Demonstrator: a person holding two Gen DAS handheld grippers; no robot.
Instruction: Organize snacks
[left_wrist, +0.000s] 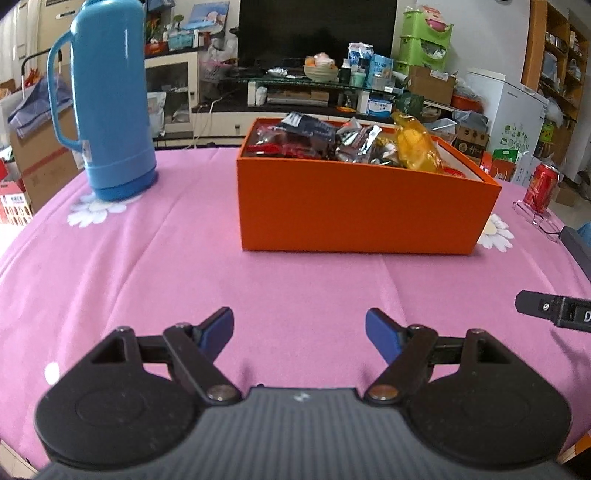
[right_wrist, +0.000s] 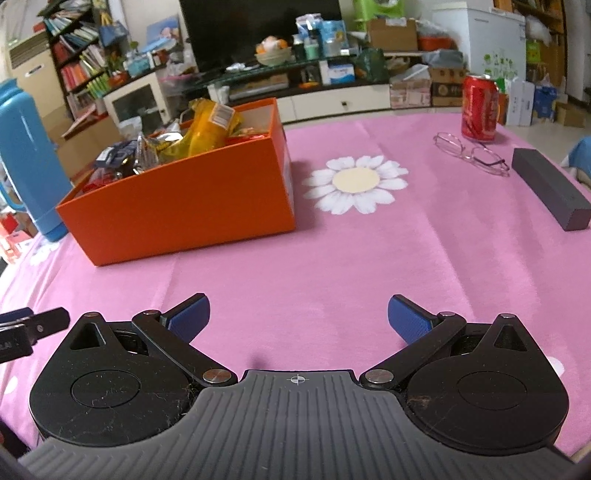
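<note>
An orange box (left_wrist: 354, 206) stands on the pink tablecloth, filled with snack packets: dark and silver ones (left_wrist: 332, 140) and a yellow bag (left_wrist: 417, 144). It also shows in the right wrist view (right_wrist: 184, 214), with the yellow bag (right_wrist: 210, 125) sticking up. My left gripper (left_wrist: 299, 325) is open and empty, low over the cloth in front of the box. My right gripper (right_wrist: 298, 314) is open and empty, to the right of the box and nearer the table's front edge.
A tall blue thermos (left_wrist: 110, 99) stands left of the box. A red can (right_wrist: 479, 108), a pair of glasses (right_wrist: 469, 149) and a dark grey block (right_wrist: 550, 188) lie at the right. The tablecloth (right_wrist: 354, 258) has a daisy print.
</note>
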